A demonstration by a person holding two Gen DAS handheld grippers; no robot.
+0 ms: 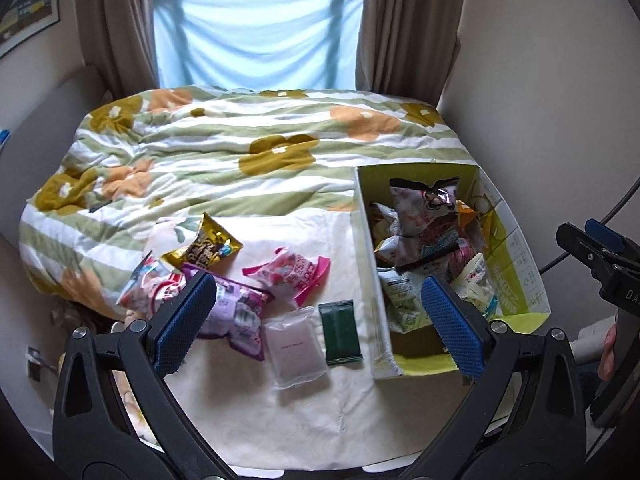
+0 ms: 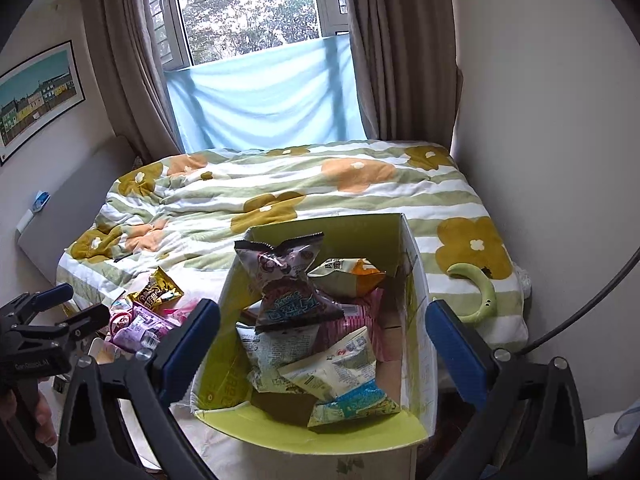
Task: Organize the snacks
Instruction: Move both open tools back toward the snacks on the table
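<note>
Both grippers hovering over the bed (image 1: 248,136), jaws wide and holding nothing.
Box (image 2: 416,280) sitting at the bed's right edge; 6 loose snacks (image 1: 298,276) lying left of it.

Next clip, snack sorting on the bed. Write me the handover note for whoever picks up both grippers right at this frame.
Left hand-held gripper: open, empty, above the loose snacks.
Right hand-held gripper: open, empty, over the box.
Done: the cardboard box at the right already holds several packets, among them a dark brown bag on top.
Left: six packets lie on the white cloth left of the box: gold packet, pink packet, purple packet, red-and-white packet, pale clear pouch, dark green bar.
Suggested next: the green bar lies nearest the box.
</note>
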